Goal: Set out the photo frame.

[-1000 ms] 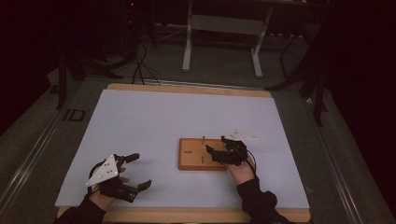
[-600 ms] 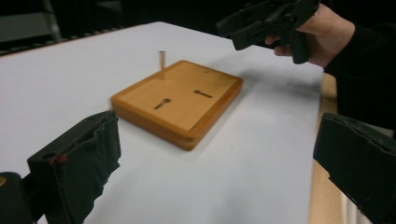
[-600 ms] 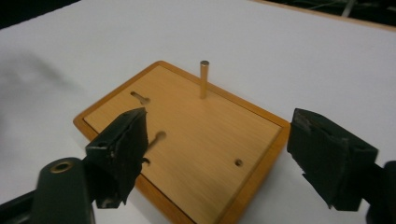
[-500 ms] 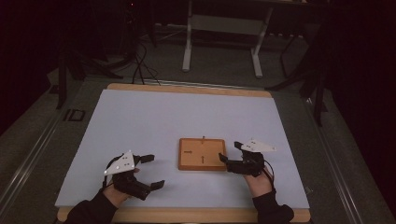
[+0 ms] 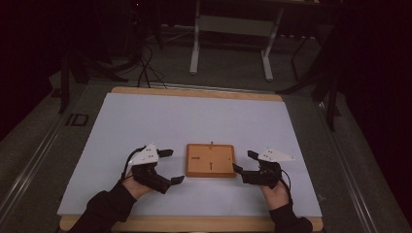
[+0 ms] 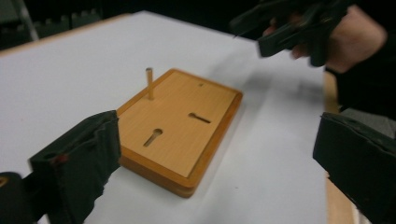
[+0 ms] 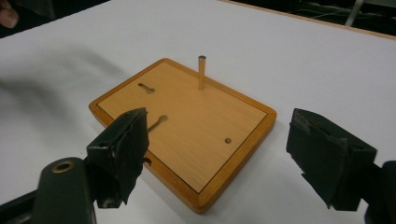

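The wooden board (image 5: 211,159) lies flat mid-table between the left gripper (image 5: 171,166) and right gripper (image 5: 244,162); both jaws gape, holding nothing; likely the approach step; next, each must close in on 1 board edge.

From my seat I see a dim room, with the light falling mostly on the bench (image 5: 145,92), whose wooden edge frames a pale sheet (image 5: 194,121) covering its top. Behind it lies a grey carpeted floor (image 5: 233,77) (dark cables (image 5: 143,68) trail across it at left). A white metal stand (image 5: 231,29) sits farther back, with dark stand legs (image 5: 333,87) at right.
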`<state>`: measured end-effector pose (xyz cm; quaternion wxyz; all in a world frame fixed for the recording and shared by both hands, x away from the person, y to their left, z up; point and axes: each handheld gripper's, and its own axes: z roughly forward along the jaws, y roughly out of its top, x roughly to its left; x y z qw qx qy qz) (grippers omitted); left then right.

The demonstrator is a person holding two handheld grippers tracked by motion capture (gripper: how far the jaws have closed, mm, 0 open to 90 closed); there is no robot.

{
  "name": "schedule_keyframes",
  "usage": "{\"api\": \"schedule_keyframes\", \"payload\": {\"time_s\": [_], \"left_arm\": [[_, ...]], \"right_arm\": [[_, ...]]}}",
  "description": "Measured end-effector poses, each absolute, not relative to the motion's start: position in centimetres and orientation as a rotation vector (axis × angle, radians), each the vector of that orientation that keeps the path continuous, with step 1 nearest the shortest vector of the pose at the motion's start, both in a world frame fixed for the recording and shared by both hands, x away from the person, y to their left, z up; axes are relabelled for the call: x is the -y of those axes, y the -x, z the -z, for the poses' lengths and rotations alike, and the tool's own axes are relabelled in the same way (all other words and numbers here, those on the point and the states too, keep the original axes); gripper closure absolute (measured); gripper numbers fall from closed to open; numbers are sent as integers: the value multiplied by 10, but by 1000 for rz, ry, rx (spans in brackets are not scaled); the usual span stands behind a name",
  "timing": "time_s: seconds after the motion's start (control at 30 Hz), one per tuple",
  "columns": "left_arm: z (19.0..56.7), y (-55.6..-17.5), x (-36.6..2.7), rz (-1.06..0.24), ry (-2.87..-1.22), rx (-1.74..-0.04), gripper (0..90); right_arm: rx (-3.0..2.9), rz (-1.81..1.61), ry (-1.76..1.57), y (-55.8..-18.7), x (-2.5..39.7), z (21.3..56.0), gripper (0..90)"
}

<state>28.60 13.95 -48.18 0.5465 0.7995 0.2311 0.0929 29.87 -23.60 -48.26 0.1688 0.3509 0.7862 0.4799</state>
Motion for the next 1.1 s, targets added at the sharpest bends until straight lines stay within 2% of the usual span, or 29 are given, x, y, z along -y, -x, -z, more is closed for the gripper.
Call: {"api": "schedule_keyframes", "payload": {"time_s": [0.37,0.53,0.8,1.1], "left_arm": [[480,-321,-113,-178,-1912,-588,30],[480,-330,-104,-190,-1948,-582,30],[484,-348,-84,-192,-1967,-590,65],[493,-367,-60,-246,-2037,-621,212]], "right_arm": [[-2243,-1424,-930,-291,242,481,183],[-2232,-1438,-947,-288,245,483,136],[-2239,-1463,-917,-288,242,487,109],[-2248,-1479,-885,-286,237,490,110]]}}
